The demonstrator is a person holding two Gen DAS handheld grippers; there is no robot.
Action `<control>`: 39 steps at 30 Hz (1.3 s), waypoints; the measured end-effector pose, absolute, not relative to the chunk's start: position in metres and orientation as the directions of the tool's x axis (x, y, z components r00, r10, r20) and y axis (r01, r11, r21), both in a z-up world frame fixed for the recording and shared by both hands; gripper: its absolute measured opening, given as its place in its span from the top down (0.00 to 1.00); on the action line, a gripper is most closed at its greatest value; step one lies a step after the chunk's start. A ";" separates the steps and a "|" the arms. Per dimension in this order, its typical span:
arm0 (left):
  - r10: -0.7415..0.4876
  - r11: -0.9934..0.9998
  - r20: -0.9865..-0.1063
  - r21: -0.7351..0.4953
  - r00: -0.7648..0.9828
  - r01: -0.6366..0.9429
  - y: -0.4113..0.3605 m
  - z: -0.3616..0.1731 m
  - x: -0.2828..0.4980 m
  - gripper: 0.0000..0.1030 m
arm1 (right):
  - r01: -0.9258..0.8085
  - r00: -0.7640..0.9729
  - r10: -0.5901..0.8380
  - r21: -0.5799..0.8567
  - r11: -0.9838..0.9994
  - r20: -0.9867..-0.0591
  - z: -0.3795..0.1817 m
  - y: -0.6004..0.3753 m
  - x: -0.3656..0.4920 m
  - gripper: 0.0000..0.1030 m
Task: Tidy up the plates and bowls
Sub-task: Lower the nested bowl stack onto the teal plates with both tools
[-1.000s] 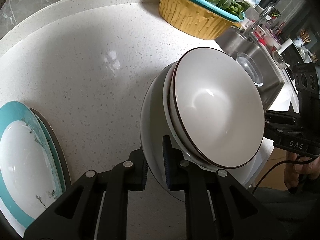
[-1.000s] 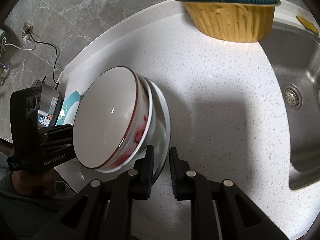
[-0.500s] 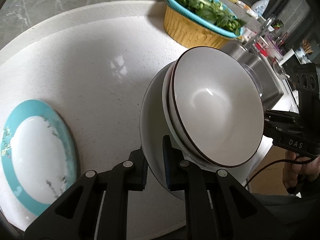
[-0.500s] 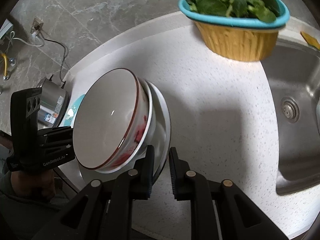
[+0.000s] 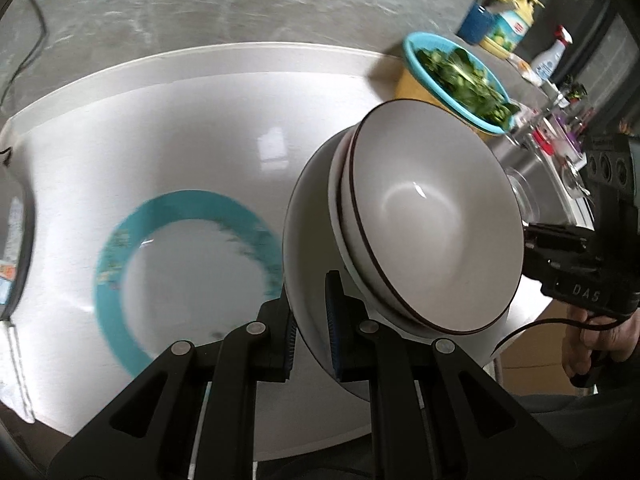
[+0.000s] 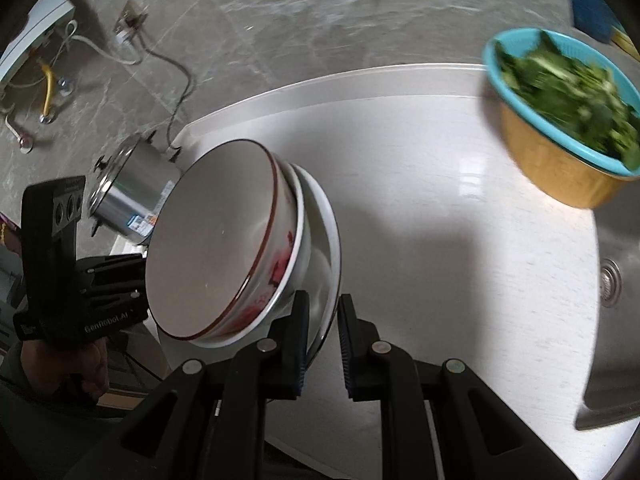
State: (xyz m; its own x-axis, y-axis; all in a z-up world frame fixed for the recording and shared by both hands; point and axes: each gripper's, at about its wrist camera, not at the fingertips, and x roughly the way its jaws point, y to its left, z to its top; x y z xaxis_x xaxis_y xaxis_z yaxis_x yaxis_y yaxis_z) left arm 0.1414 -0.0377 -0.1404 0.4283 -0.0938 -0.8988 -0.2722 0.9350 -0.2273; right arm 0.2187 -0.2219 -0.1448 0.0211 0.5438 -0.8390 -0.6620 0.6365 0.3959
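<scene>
L gripper [image 5: 310, 316] clamped on rim of round white plate [image 5: 308, 248] | R gripper [image 6: 322, 340] clamped on opposite rim | plate held tilted above white speckled countertop [image 5: 160, 128], carrying two stacked brown-rimmed white bowls [image 5: 432, 220] | teal-rimmed round plate [image 5: 116, 280] flat on counter nr its front edge | yellow basket of greens [image 6: 560, 160] nr sink.

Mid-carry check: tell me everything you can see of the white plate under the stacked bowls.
The round white glazed plate looks ceramic and undamaged. It is off the white counter, tilted, carrying two nested white bowls with dark rims. The left gripper clamps one edge and the right gripper the opposite edge. Its underside is hidden.
</scene>
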 end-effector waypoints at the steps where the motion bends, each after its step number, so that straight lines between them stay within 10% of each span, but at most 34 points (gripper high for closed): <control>1: -0.085 0.935 -0.900 -0.221 0.429 -0.278 -0.027 -0.139 0.135 0.89 | -0.665 0.013 0.546 0.400 0.631 -0.838 -0.145 -0.210 0.213 0.84; 39: -0.146 0.929 -0.936 -0.241 0.321 -0.281 0.141 -0.260 0.077 0.89 | -0.608 -0.038 0.475 0.398 0.687 -0.879 -0.234 -0.079 0.181 0.84</control>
State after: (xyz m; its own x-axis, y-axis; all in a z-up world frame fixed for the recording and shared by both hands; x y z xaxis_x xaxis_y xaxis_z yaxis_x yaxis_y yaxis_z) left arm 0.0772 0.1411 -0.2598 0.3213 -0.1456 -0.9357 -0.2809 0.9290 -0.2410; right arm 0.1807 -0.0789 -0.2336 -0.0380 0.4755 -0.8789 -0.6079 0.6871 0.3980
